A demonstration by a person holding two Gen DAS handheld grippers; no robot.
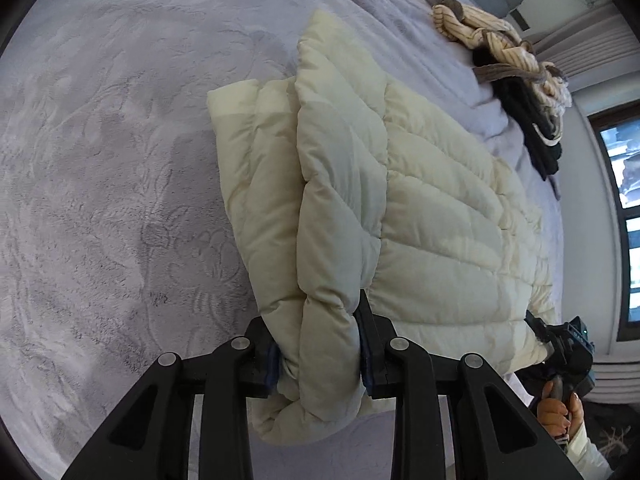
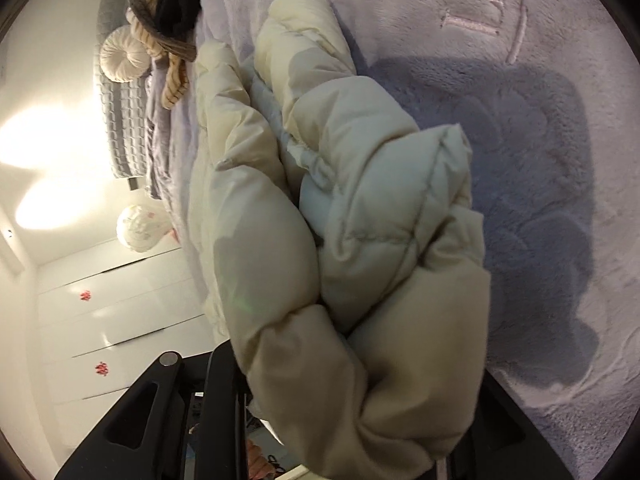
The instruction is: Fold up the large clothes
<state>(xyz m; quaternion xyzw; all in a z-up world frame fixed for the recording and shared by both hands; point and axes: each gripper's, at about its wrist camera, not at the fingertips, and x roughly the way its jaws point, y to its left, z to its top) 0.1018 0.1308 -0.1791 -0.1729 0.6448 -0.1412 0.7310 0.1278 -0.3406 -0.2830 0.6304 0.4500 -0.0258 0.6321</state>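
A cream quilted puffer jacket (image 1: 420,208) lies partly folded on a lilac plush blanket (image 1: 100,160). My left gripper (image 1: 320,356) is shut on a folded edge of the jacket, which bulges between the fingers. My right gripper (image 1: 560,344) shows at the jacket's far right edge in the left wrist view, held by a hand. In the right wrist view the jacket (image 2: 360,240) is bunched thickly over the right gripper (image 2: 352,392) and hides its fingertips; the fabric hangs from it above the blanket (image 2: 540,160).
A pile of striped and black clothes (image 1: 512,72) lies at the bed's far side. A round cushion (image 2: 120,54) and grey pillow (image 2: 124,120) sit at the bed head. White wardrobe doors (image 2: 120,320) and a window (image 1: 624,208) border the room.
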